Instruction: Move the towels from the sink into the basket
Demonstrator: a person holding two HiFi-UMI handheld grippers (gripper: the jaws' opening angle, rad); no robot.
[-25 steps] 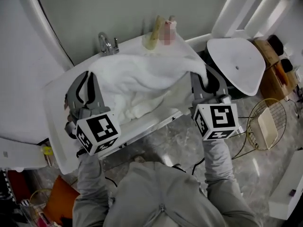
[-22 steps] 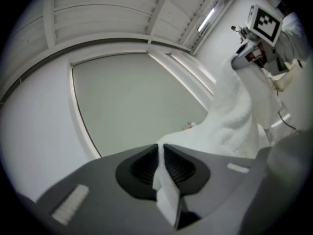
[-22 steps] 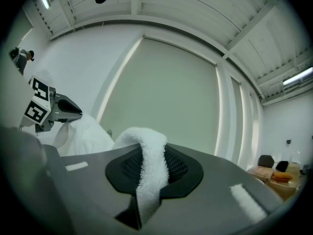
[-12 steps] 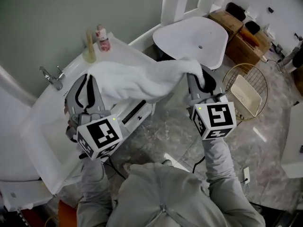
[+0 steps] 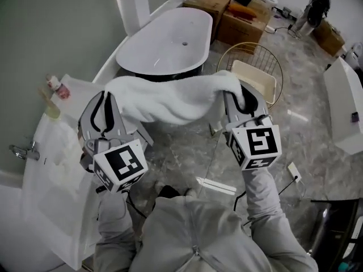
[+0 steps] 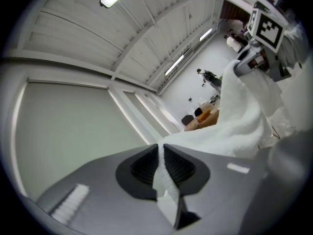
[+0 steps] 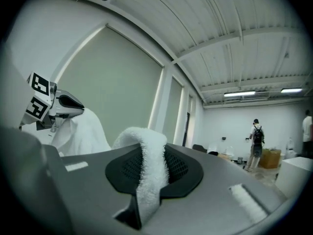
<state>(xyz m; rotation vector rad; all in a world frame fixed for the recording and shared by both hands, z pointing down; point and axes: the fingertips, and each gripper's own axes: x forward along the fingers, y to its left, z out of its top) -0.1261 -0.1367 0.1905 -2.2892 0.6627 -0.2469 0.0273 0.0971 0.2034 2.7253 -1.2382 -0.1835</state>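
- Round gold wire basket (image 5: 279, 67): on floor, beyond right arm.
- White terry towel (image 5: 170, 98): off sink, slung in air between both tools, sagging mid-span. Judged soft, limp, light, grippy pile, not fragile; top-edge ends best hold.
- Left hand-held gripper (image 6: 160, 153): clenched on one towel end.
- Right hand-held gripper (image 7: 149, 156): clenched on other end.

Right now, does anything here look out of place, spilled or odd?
Nothing spilled or broken. The white towel hangs in mid-air, stretched between the left gripper and right gripper, each shut on one end.
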